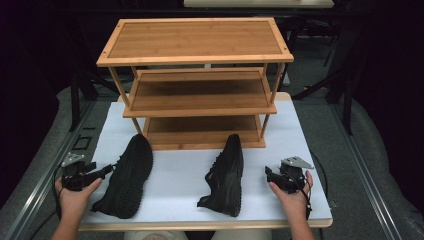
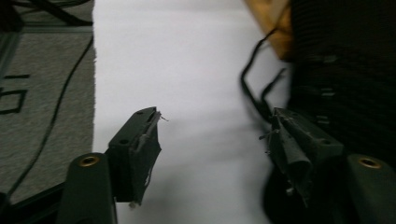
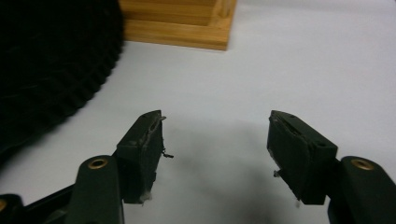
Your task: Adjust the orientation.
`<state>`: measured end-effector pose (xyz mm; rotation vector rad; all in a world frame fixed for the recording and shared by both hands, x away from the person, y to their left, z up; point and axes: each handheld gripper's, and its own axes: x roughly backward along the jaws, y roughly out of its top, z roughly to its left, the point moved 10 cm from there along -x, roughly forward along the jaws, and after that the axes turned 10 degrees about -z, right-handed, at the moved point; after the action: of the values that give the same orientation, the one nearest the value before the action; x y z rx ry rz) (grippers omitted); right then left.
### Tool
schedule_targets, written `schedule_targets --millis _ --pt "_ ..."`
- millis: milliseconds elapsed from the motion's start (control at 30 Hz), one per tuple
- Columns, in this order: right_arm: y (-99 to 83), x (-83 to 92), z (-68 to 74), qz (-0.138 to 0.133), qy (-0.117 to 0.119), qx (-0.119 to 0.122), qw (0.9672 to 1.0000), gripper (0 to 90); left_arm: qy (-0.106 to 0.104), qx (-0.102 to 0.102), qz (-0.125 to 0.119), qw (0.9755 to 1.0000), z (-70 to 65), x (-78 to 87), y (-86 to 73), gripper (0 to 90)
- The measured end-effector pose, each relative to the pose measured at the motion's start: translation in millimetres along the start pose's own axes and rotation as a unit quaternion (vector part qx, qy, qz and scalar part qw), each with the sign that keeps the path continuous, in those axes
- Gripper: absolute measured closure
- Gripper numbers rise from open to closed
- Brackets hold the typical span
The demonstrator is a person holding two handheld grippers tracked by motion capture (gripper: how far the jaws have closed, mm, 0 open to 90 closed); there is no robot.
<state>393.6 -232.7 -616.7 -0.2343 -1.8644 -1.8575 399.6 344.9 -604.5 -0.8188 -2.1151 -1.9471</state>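
High view puts you at the start of a pickup: both hands rest at the near edge of the white counter (image 1: 180, 175), and neither shoe has been gripped yet.

Your left tongs (image 1: 104, 171) sit just beside the left shoe (image 1: 126, 175), which lies sole up, its toe near the foot of the wooden rack (image 1: 197, 75). In the left gripper view the left tongs (image 2: 215, 140) are spread wide with bare counter between them; the shoe's dark knit side (image 2: 341, 70) and a loose lace (image 2: 254, 88) lie against the far jaw without being pinched. Judging from this, your next move is to swing the jaws over the shoe's rim or heel and close on it.

The right shoe (image 1: 225, 175) lies on its side between your hands, near the rack's bottom shelf.

Your right tongs (image 1: 268, 173) point toward that shoe, a little apart from it. In the right gripper view the right tongs (image 3: 215, 135) are also spread and hold nothing, with the ridged sole (image 3: 51, 60) off to one side and a corner of the rack (image 3: 187, 23) ahead. You will likely need to advance toward the collar before closing.

Count: two black shoes, one rack with three shelves, all bare, and two tongs.
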Motion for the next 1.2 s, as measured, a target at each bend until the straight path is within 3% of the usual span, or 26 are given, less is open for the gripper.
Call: schedule_targets --millis 100,133,267,467,667,767,800,867,1000,1067,1200 --pt "1.0 3.9 4.2 -0.009 0.016 0.006 0.9998 40.4 -0.014 -0.003 -0.006 0.9999 -4.0 6.4 2.6 37.4" --pt "4.8 9.5 8.6 -0.029 0.030 0.008 0.9991 45.5 -0.022 -0.006 -0.006 0.9997 -5.8 11.9 2.2 39.6" --pt "10.6 15.7 15.2 -0.047 0.053 -0.005 0.9975 50.0 -0.033 -0.006 0.005 0.9994 -8.8 20.1 -5.9 42.2" --pt "5.1 11.9 17.3 -0.038 0.045 0.004 0.9982 49.3 -0.046 -0.024 0.005 0.9986 -15.2 28.9 -10.4 46.1" --pt "8.4 13.7 19.7 -0.061 0.048 0.003 0.9970 48.7 -0.043 -0.020 0.003 0.9989 -15.5 29.1 -9.5 46.3" --pt "8.3 14.2 18.9 -0.060 0.046 0.001 0.9971 47.7 -0.051 -0.029 0.002 0.9983 -17.4 29.6 -9.4 52.1" --pt "8.6 13.3 19.0 -0.063 0.048 -0.001 0.9968 47.6 -0.057 -0.032 0.003 0.9979 -18.9 29.4 -9.8 58.3" --pt "8.1 12.9 19.3 -0.061 0.050 -0.004 0.9968 47.4 -0.066 -0.035 0.011 0.9972 -20.6 28.4 -11.8 60.2" --pt "5.4 10.4 19.5 -0.053 0.050 -0.007 0.9973 47.4 -0.082 -0.018 0.052 0.9951 -21.4 23.1 -24.8 71.7" --pt "4.7 10.2 19.7 -0.051 0.051 -0.008 0.9974 47.2 -0.088 -0.012 0.057 0.9944 -21.1 22.8 -26.2 74.7" --pt "3.9 9.5 18.7 -0.049 0.053 -0.012 0.9973 46.9 -0.113 0.002 0.042 0.9927 -29.6 23.0 -22.0 80.0"
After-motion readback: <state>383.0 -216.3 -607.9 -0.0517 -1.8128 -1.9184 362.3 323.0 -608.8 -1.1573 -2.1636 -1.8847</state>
